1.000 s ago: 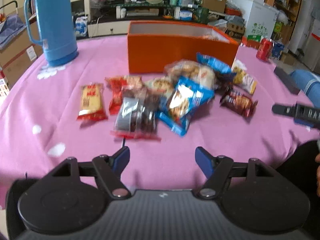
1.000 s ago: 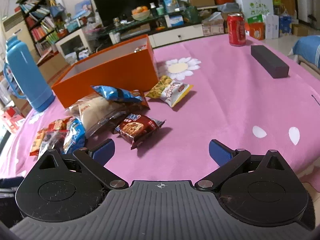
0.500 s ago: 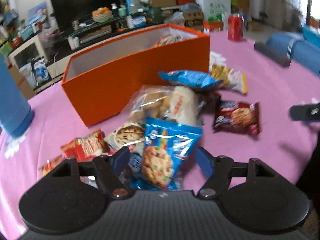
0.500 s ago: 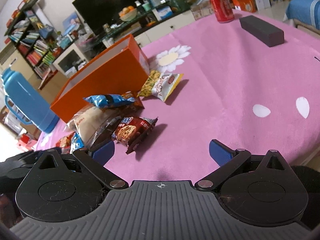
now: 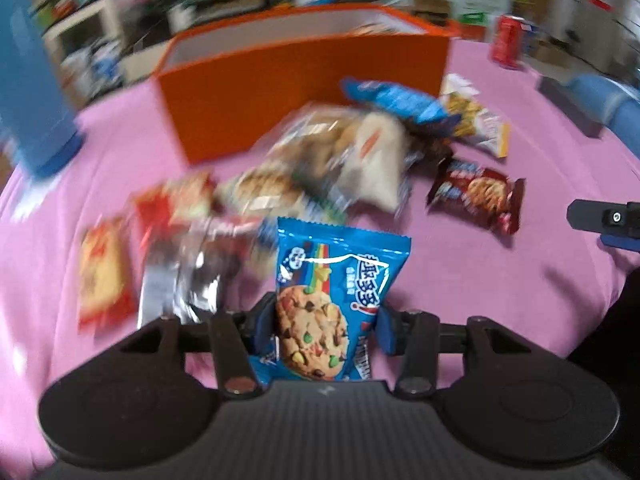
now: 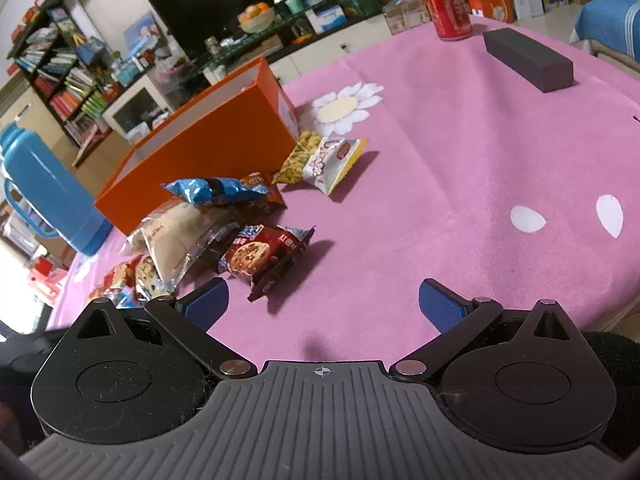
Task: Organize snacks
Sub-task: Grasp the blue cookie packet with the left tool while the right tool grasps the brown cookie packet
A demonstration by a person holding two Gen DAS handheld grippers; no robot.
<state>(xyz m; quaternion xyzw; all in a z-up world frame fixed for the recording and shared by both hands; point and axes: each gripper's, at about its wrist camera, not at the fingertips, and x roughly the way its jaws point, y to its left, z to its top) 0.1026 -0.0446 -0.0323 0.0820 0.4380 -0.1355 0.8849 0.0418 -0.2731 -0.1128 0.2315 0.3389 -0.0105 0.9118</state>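
My left gripper [image 5: 324, 326] is shut on a blue cookie packet [image 5: 332, 300] and holds it upright above the pink tablecloth [image 5: 480, 280]. Behind it lie several snack packets: a clear biscuit bag [image 5: 340, 152], a dark red cookie packet [image 5: 476, 196], a blue packet [image 5: 396, 100] and red packets [image 5: 104, 276]. An open orange box [image 5: 304, 80] stands behind the pile. My right gripper [image 6: 324, 304] is open and empty, low over the cloth right of the dark red cookie packet [image 6: 264, 256]. The orange box [image 6: 208, 144] is far left there.
A blue thermos [image 6: 44, 196] stands left of the box. A red soda can [image 6: 446, 6] and a dark grey block [image 6: 526, 64] sit at the table's far right. A yellow-white snack packet [image 6: 324, 158] lies by the box corner. The right gripper's finger shows in the left wrist view [image 5: 604, 220].
My left gripper has closed on the blue cookie packet and lifted it off the pile. The right gripper stays open and has shifted only slightly.
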